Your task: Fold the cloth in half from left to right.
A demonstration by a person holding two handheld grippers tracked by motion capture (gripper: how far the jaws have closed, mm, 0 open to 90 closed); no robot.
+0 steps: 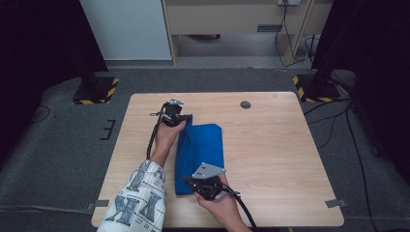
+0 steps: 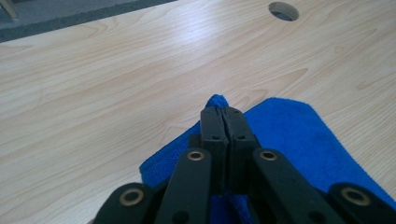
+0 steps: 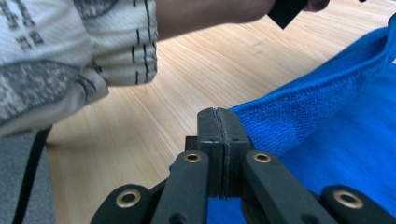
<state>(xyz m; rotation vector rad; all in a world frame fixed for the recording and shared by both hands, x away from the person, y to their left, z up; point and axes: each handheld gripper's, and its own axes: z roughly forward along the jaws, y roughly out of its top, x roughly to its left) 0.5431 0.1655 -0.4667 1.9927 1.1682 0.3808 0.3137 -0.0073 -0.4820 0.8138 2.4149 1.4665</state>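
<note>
The blue towel [image 1: 200,150] lies mid-table, already doubled over. The left gripper [image 2: 223,112] pinches its far corner and the right gripper [image 3: 218,114] its near corner, both sets of jaws pressed together on cloth. Another fold seems left. Only the table's [image 1: 270,145] cable hole [image 1: 245,104] is nearby; nothing blocks.

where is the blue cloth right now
In the high view the folded blue terry cloth lies left of centre on the light wooden table, pinched at its far corner by the left gripper and at its near corner by the right gripper.
</note>
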